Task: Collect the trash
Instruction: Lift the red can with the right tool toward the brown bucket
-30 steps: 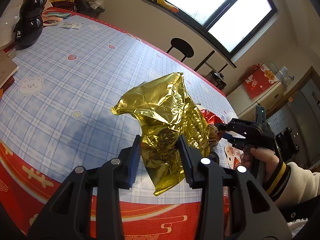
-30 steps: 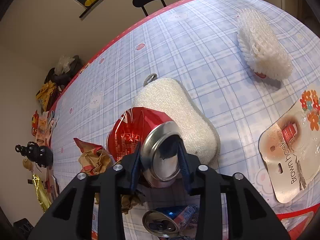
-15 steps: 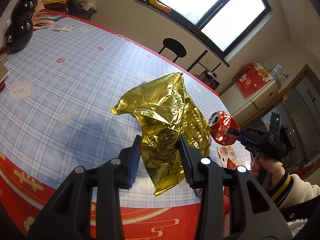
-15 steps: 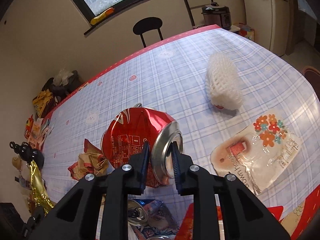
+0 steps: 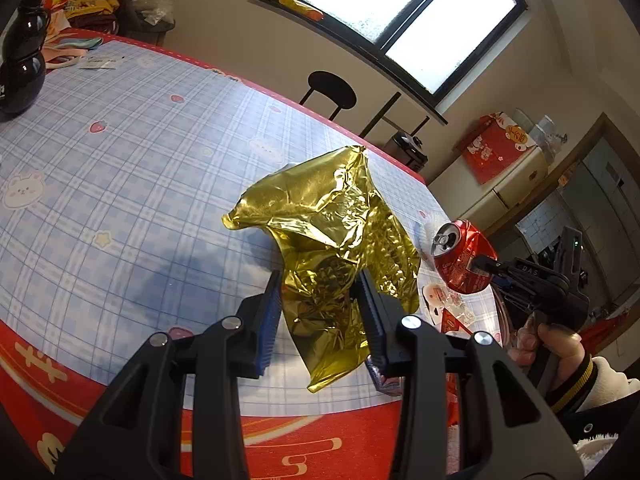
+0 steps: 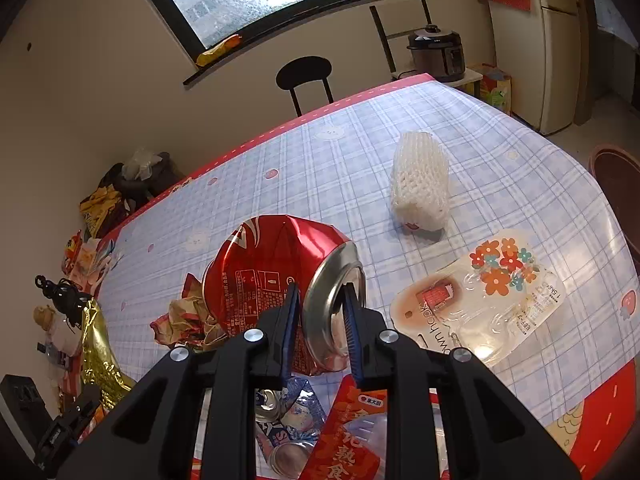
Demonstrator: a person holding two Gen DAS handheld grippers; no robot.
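- Left gripper [image 5: 318, 300] first: its jaws are clamped on a crumpled gold foil bag [image 5: 332, 236], lifted clear above the blue checked worktop [image 5: 120, 184], the bag's top flopped open and its lower tail hanging down past the blue pads.
- What sits inside that gold foil bag cannot be told; the foil hides it.
- Over to the right gripper [image 6: 320, 312]: its jaws have just been closing and now pinch the silver rim of a dented red drink can [image 6: 276, 276], one finger on the outside wall, the other inside the rim.
- The can is up off the worktop, tilted, its silver end facing the right wrist camera.
- From the left wrist view the same can [image 5: 464, 256] shows its opened top with the pull tab, just beside the bag's right edge and apart from it.
- Under the can, at the near edge: a crushed blue can [image 6: 280, 404], a red printed packet [image 6: 352, 440] and a crumpled brown-and-red wrapper [image 6: 188, 316].
- Further right lies a clear plastic blister pack with orange flowers [image 6: 484, 292], flat on the worktop.
- Beyond it, a white foam net sleeve [image 6: 420, 176] lies well apart from the rest.
- A hand in a cream sleeve with a striped cuff [image 5: 560, 352] holds the right gripper's handle.
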